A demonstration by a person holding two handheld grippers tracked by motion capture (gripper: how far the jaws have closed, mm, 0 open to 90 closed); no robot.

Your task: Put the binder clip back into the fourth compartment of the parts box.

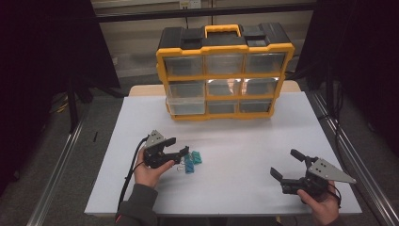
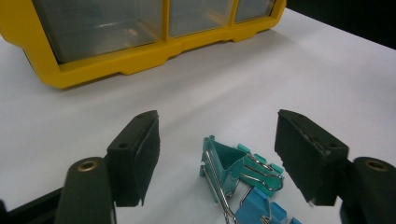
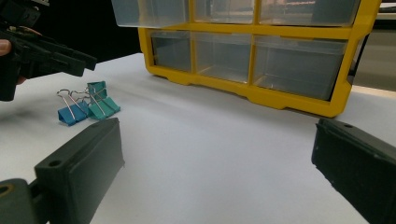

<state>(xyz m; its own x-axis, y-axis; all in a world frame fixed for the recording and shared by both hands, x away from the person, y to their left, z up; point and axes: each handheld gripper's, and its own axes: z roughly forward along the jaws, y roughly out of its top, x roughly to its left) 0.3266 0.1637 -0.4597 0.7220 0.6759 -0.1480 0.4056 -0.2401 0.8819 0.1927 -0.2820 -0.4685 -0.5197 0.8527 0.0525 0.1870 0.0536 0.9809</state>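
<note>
Straddling a cluster of binder clips, the left gripper [image 1: 181, 153] sits near the front-left part of the table [image 1: 244, 141]. Its jaws stand partly open, with the green clip [image 2: 223, 164] between them; neither pad touches the clip. The green clip stands upright on its folded base, wire handles lying toward the blue clip [image 2: 260, 210] just beside it. In the high view the clips [image 1: 192, 161] lie together, well apart from the front edge and from the organizer [image 1: 225, 70].

Right gripper [image 1: 287, 165]: held by the person's right hand near the front-right corner of the table, jaws wide open, nothing between them. The right gripper view looks across the table at the clips and the left gripper.

Organizer: yellow frame, black top, clear drawers in three rows, standing at the rear edge of the table. The lower-left drawer [image 1: 186, 106] projects slightly from the frame.
</note>
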